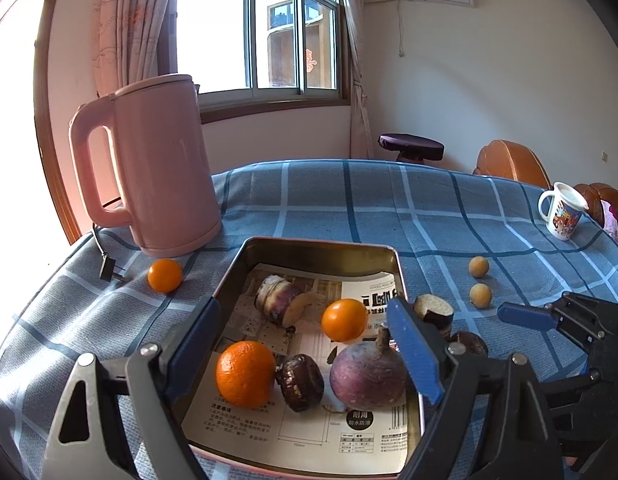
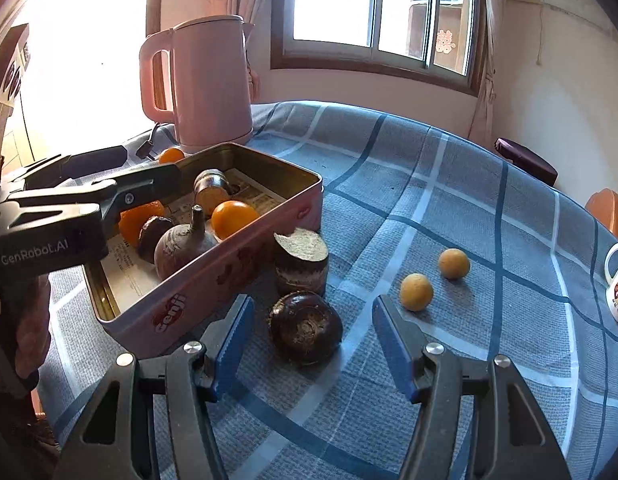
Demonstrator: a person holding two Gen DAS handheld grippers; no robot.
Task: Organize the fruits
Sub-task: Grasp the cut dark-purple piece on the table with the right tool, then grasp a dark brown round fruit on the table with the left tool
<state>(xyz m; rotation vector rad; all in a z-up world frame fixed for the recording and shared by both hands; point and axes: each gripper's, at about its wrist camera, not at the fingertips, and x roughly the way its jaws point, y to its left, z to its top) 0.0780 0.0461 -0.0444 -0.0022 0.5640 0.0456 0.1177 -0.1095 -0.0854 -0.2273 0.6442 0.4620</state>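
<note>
Fruits — organising into the tin point(image 2: 269, 240); part done, judged from the lay.

Right tool point(image 2: 313, 344): released, jaws wide, low over the desk point(image 2: 449, 184), straddling the dark round chestnut-like piece point(image 2: 305, 326), which sits between the blue pads point(image 2: 389, 340) without touching either. Tool points forward and slightly down, level across.

Left tool point(image 1: 305, 344): released, jaws spread, hovering above the tin's open mouth and looking down into it; nothing between the fingers. Its right finger hangs over the near-right rim.

Contents of tin, on printed paper: large orange point(image 1: 245, 374), smaller orange point(image 1: 344, 319), purple bulb with stem point(image 1: 367, 376), dark round piece point(image 1: 301, 376), cut purple-skinned piece point(image 1: 279, 300).

Outside, just beside the tin wall: cut stub, pale face up point(image 2: 301, 262), directly behind the dark piece under the right tool. Further right, apart: two small tan round fruits point(image 2: 416, 292) point(image 2: 453, 263). Left of tin, by the pink kettle point(image 1: 157, 160): one small orange point(image 1: 165, 275).

Risks, as judged:
- The dark piece is round and glossy — an off-centre close could squirt it forward into the cut stub or the tin wall.
- The left pad lies near the tin's side; closing there may snag or shove the tin.
- Both tools work close together over the tin's corner, so a lift could knock the left tool.
- The tan fruits may roll if the cloth is dragged.
</note>
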